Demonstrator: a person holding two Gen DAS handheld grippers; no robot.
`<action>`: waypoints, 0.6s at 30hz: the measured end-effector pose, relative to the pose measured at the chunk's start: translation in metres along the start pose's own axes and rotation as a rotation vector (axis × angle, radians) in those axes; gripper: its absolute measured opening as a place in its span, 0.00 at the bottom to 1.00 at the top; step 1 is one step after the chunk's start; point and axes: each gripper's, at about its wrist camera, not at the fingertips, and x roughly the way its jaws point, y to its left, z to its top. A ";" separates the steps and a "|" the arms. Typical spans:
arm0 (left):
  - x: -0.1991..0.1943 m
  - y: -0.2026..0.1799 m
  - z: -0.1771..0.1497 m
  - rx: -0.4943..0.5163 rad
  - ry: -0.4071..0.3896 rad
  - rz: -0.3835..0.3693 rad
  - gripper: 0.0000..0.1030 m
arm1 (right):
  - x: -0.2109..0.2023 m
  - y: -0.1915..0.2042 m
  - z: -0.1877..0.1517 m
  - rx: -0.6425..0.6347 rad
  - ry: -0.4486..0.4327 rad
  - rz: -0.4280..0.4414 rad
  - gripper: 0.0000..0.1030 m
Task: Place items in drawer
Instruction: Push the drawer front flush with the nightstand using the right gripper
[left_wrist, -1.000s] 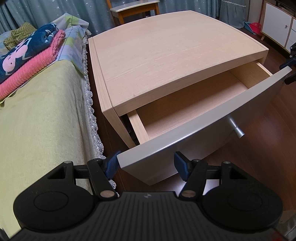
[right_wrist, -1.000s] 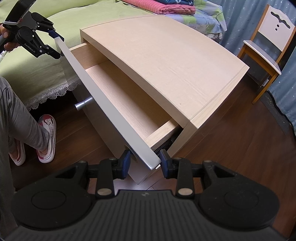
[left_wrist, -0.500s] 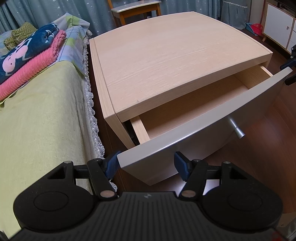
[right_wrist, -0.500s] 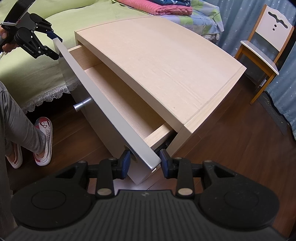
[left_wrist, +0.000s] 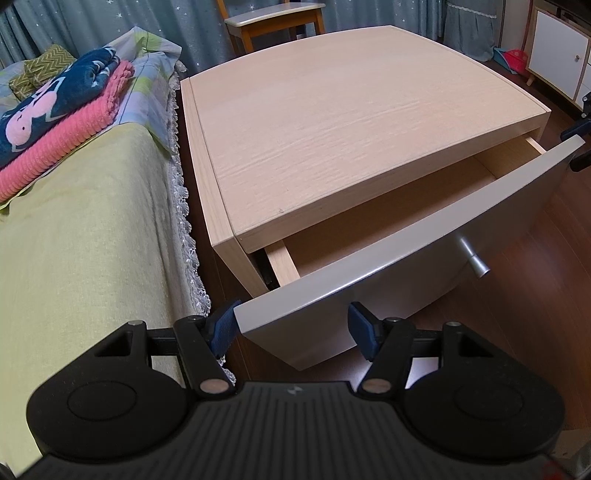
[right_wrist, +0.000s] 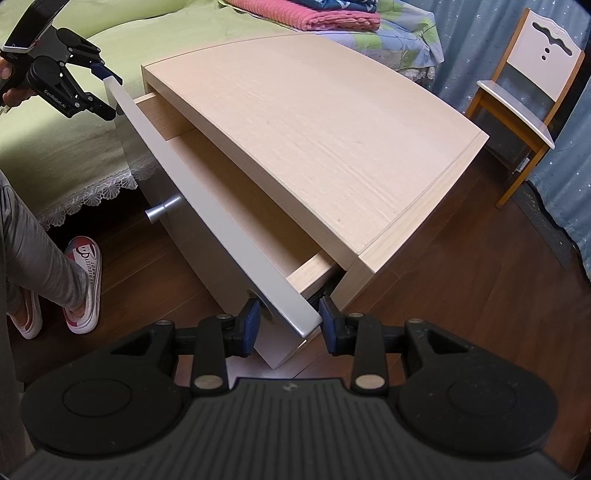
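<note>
The step in hand is judged to be the opening of the drawer (left_wrist: 388, 236), with no item yet loaded: the visible part of its floor is bare. The left tongs (left_wrist: 291, 326) are spread, their blue pads either side of the near corner of the drawer front (left_wrist: 406, 258); one pad sits close against the corner and the other stands clear, so no pinch is evident. The right tongs (right_wrist: 290, 321) are likewise spread astride the opposite corner of the front, neither pad clearly pressing. The drawer stands partly pulled out from the bedside cabinet (left_wrist: 351, 122), directly ahead of both tongs. Seen from the right tongs, the left tongs appear far ahead at the far end of the front, held in a hand (right_wrist: 9, 92). The next move is judged to call for releasing the front and fetching an item; the likely candidates are the folded blankets (left_wrist: 55, 122) on the bed (left_wrist: 74, 240), ahead and to the left of the left tongs, which are soft and will need a firm pinch on a thick fold. Cabinet top is pale wood grain, smooth, with a bowed front edge. Drawer front is matt grey-white, curved, bearing a short metal knob (left_wrist: 472, 258). Bed cover is yellow-green cloth with a lace fringe. Floor (right_wrist: 461, 295) is dark glossy board.
</note>
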 end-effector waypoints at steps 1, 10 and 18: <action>0.000 0.000 0.000 0.000 0.000 0.000 0.63 | 0.000 0.000 0.000 0.000 0.000 0.000 0.30; 0.002 0.001 0.003 -0.007 -0.005 0.005 0.63 | 0.001 -0.002 0.003 -0.002 0.002 0.000 0.30; 0.004 0.002 0.004 -0.012 -0.007 0.008 0.63 | 0.003 -0.005 0.005 -0.002 0.004 0.001 0.30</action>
